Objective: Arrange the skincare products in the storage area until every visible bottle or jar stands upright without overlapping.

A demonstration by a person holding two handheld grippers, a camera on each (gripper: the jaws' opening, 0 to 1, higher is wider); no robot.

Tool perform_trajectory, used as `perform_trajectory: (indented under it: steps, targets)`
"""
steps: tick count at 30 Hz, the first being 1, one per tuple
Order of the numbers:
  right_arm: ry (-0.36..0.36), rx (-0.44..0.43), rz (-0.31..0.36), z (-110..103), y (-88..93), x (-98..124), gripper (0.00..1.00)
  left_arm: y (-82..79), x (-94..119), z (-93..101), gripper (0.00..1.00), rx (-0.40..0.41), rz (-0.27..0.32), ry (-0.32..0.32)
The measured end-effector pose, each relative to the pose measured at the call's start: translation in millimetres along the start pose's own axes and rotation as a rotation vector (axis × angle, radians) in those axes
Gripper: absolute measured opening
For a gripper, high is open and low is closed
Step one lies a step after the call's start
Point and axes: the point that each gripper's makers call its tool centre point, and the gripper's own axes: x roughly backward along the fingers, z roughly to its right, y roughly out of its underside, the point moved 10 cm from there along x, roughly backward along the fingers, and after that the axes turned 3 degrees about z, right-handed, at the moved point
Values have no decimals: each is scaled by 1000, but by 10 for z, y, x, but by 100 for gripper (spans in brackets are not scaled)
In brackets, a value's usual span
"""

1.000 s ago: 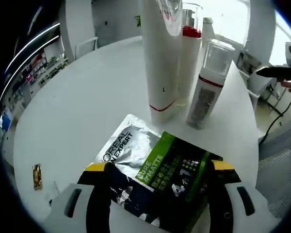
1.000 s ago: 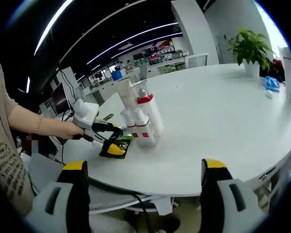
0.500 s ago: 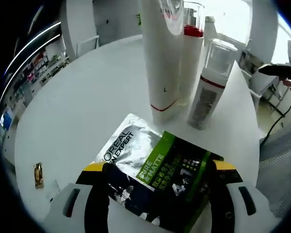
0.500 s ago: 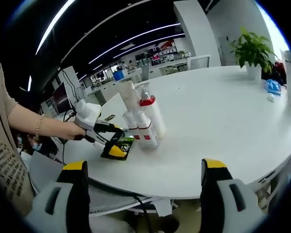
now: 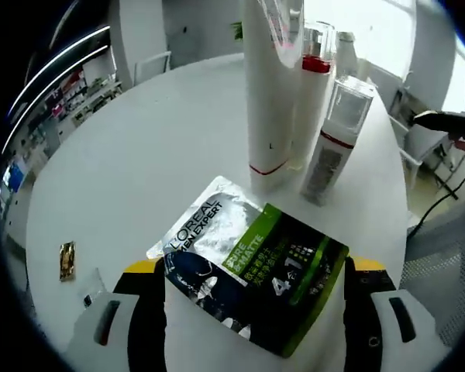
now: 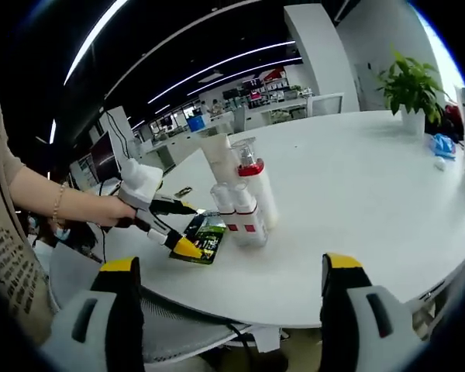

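In the left gripper view a flat sachet [image 5: 252, 271] lies on the white desk [image 5: 132, 170] at lower centre, between the wide-open fingers [image 5: 143, 271] of the left gripper [image 5: 252, 298], which hold nothing. Just above it, at upper centre, stand a tall white tube [image 5: 270, 101], a red-collared pump bottle [image 5: 314, 93] and a clear-capped bottle [image 5: 333, 132], close together and upright. In the right gripper view the right gripper [image 6: 231, 291] is wide open and empty at the bottom; a hand [image 6: 118, 211] holds the left gripper at centre left
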Motion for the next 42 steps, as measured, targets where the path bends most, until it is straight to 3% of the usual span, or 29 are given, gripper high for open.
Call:
perform_trajectory:
  steps: [12, 20, 26, 42]
  targets:
    - [-72, 48, 23, -252, -170, -266, 98, 183, 337, -141, 97, 109, 33, -24]
    - [-113, 57, 8, -412, -155, -481, 98, 482, 595, -292, 97, 198, 33, -74]
    - [-100, 27, 2, -390, -119, -549, 99, 737, 833, -388, 97, 273, 45, -104]
    - [-83, 44, -36, -396, -84, -700, 99, 1097, 1507, -361, 97, 402, 178, -178]
